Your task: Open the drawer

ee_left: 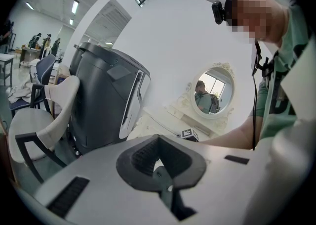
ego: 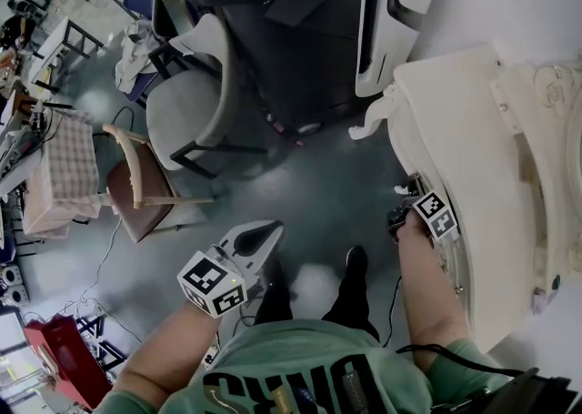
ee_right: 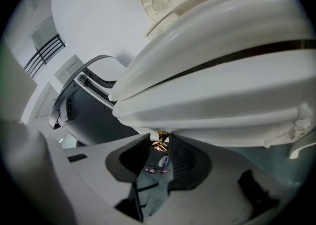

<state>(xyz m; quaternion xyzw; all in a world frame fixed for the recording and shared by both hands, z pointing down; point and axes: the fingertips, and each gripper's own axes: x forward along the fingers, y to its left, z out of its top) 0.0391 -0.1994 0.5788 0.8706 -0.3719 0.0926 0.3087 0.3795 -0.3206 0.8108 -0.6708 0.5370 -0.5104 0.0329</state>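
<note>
The drawer (ee_right: 222, 105) sits in the curved cream front just under the top of the vanity (ego: 455, 112), at the person's right. It looks like stiff painted wood, probably light, and likely to slide straight out unless it binds on its runners. The only sensible hold is the small brass knob (ee_right: 160, 140) at its lower edge. The knob is smooth, rounded metal, so it could slip out of a loose pinch.

The right tongs (ee_right: 159, 146) are about half closed, with the knob clamped between the pads. A level pull along the drawer's own line should serve best. Whether the drawer has come out at all cannot be told.

The left tongs (ee_left: 158, 140) hang free over the floor, tips together and empty, well apart from the vanity. The person's legs (ego: 356, 262) stand near the drawer front (the likeliest obstacle to its travel). The chair (ego: 186, 112) and the grey machine (ego: 300, 30) are well clear.
</note>
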